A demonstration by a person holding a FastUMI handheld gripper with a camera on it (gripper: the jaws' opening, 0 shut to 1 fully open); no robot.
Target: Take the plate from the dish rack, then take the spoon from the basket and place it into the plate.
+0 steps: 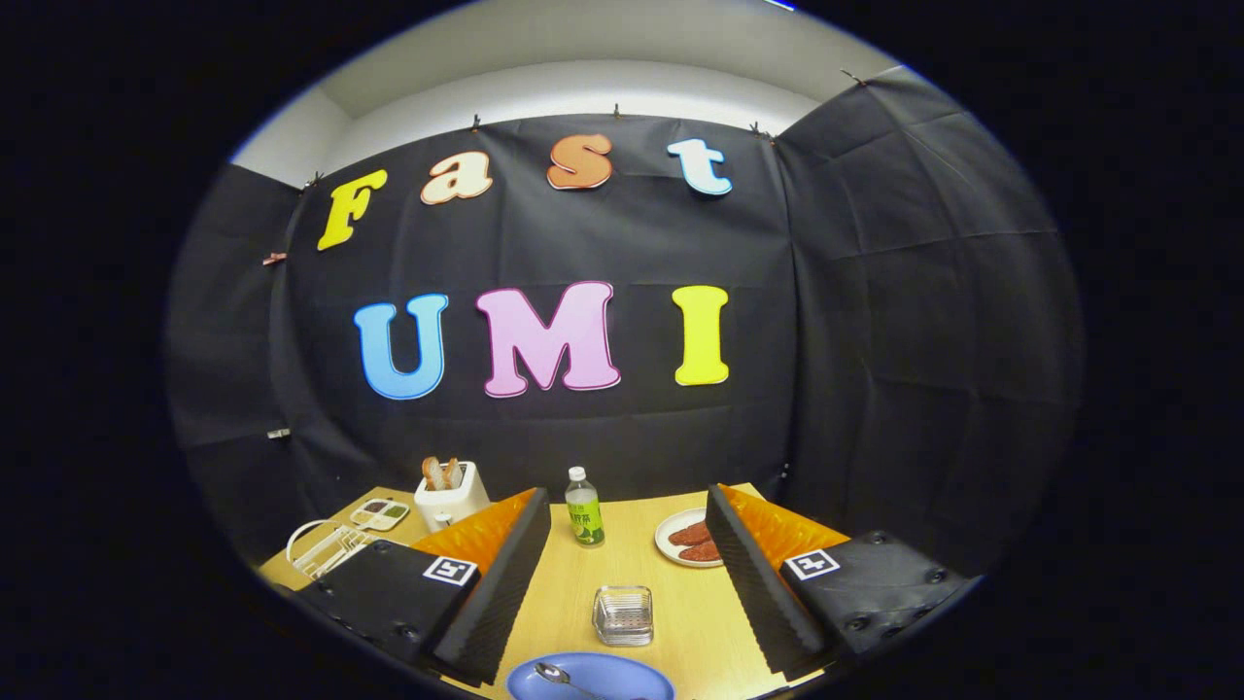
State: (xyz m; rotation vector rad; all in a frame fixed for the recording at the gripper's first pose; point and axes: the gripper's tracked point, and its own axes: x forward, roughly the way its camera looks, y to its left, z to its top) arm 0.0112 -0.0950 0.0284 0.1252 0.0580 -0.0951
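Spoon (562,678) lies in plate (593,678); gripper (627,593) fingers apart, holding nothing; basket (623,614) between them.

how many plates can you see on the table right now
2. A blue plate with a spoon on it lies nearest, between the open gripper fingers. A white plate of food sits farther back, beside the bottle.

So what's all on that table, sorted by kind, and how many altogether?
Plates: 2, a blue plate and a white plate with food
Spoons: 1, the spoon lying in the blue plate
Baskets: 1, the clear basket
Bottles: 1, the bottle
Toasters: 1, the toaster
Dish racks: 1, the dish rack
Small trays: 1, the tray
Total: 8
The gripper is open, gripping nothing.
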